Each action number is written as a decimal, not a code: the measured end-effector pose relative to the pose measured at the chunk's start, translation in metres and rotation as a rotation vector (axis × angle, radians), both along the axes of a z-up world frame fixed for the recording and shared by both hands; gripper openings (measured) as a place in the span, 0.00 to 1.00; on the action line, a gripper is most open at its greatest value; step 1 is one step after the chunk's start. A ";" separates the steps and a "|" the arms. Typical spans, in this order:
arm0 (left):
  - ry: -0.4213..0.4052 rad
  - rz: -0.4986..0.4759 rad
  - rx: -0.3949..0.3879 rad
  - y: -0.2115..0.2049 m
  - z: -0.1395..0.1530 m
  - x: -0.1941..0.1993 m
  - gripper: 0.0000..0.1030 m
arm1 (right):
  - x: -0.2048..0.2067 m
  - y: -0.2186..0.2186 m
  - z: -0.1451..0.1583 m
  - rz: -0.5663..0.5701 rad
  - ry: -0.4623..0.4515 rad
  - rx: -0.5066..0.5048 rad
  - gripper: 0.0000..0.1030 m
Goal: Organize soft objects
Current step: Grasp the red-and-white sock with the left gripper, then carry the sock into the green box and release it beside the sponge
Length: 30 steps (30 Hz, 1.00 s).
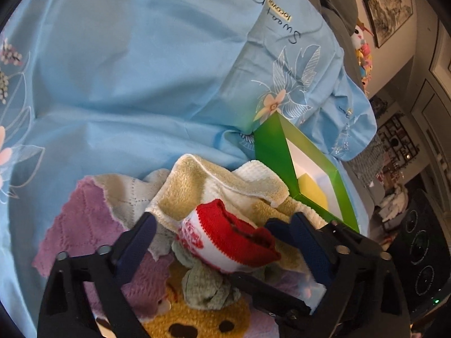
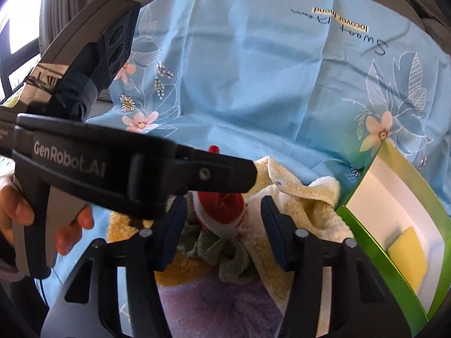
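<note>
Several soft things lie heaped on a blue floral sheet (image 1: 135, 64): a cream towel (image 1: 225, 177), a purple cloth (image 1: 81, 225), a yellow plush (image 1: 197, 318), a green rag (image 1: 205, 287) and, on top, a red-and-white sock (image 1: 234, 239). Just beside the heap stands an open green box (image 2: 366, 242) with a yellow sponge (image 2: 408, 253) inside.

The step in hand looks like picking the sock off the heap. The left tool (image 1: 222, 225) stands wide, its fingers either side of the sock, not pressing it. The right tool (image 2: 222, 211) stands narrower, also straddling the sock with daylight at both pads. The next move probably calls for one tool to close on the sock alone, without catching towel or rag.

The left tool's body hides much of the heap in the right wrist view; the plush is cut off, and the box's floor is mostly unseen.
</note>
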<state>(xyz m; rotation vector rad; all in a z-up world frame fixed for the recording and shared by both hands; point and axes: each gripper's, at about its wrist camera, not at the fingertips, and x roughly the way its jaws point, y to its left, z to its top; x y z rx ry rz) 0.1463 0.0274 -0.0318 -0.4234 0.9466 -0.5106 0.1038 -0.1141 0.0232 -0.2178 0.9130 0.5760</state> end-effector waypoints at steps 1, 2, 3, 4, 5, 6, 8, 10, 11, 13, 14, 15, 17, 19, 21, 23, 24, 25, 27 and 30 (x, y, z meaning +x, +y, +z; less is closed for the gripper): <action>0.009 -0.001 -0.009 0.000 -0.002 0.002 0.84 | 0.002 0.000 -0.002 0.000 0.007 0.000 0.46; 0.017 -0.007 -0.022 0.000 -0.005 0.003 0.79 | 0.002 0.000 -0.004 0.002 0.012 0.001 0.42; 0.023 -0.011 -0.027 0.000 -0.006 0.004 0.76 | 0.003 0.000 -0.007 0.006 0.020 0.005 0.39; 0.026 -0.012 -0.028 0.000 -0.008 0.005 0.74 | 0.003 0.000 -0.008 0.011 0.025 0.008 0.37; 0.031 -0.015 -0.030 0.000 -0.009 0.006 0.67 | 0.002 0.000 -0.010 0.015 0.028 0.011 0.36; 0.037 -0.017 -0.034 0.000 -0.011 0.006 0.63 | 0.002 0.001 -0.011 0.020 0.031 0.014 0.35; 0.045 -0.017 -0.031 0.000 -0.013 0.007 0.59 | 0.001 0.001 -0.012 0.022 0.026 0.015 0.33; 0.039 -0.014 -0.028 0.001 -0.012 0.005 0.55 | 0.001 0.002 -0.013 0.024 0.027 0.020 0.30; 0.037 -0.012 -0.026 0.001 -0.012 0.005 0.53 | -0.001 0.001 -0.012 0.024 0.023 0.023 0.29; 0.033 -0.004 -0.031 0.002 -0.009 0.003 0.52 | -0.003 0.002 -0.009 0.029 0.010 0.028 0.28; 0.028 -0.003 -0.030 0.003 -0.007 0.002 0.52 | -0.005 0.001 -0.007 0.030 0.004 0.034 0.28; 0.015 -0.004 -0.025 0.003 -0.002 -0.001 0.52 | -0.008 0.000 -0.004 0.030 -0.004 0.041 0.28; -0.007 -0.003 -0.016 0.002 0.007 -0.005 0.52 | -0.010 -0.003 0.003 0.033 -0.024 0.052 0.28; -0.026 -0.001 -0.008 0.001 0.019 -0.009 0.52 | -0.014 -0.004 0.013 0.034 -0.049 0.064 0.28; -0.052 -0.003 0.000 -0.003 0.033 -0.013 0.52 | -0.018 -0.008 0.028 0.030 -0.083 0.080 0.28; -0.082 -0.007 0.014 -0.009 0.050 -0.017 0.52 | -0.022 -0.014 0.041 0.025 -0.114 0.092 0.28; -0.097 -0.011 0.019 -0.013 0.058 -0.018 0.52 | -0.024 -0.017 0.047 0.020 -0.127 0.098 0.28; -0.110 -0.015 0.023 -0.018 0.066 -0.019 0.52 | -0.026 -0.022 0.054 0.014 -0.143 0.104 0.28; -0.127 -0.026 0.029 -0.028 0.079 -0.019 0.51 | -0.029 -0.030 0.065 0.003 -0.169 0.105 0.28; -0.143 -0.047 0.039 -0.050 0.095 -0.015 0.52 | -0.030 -0.048 0.077 -0.023 -0.199 0.110 0.28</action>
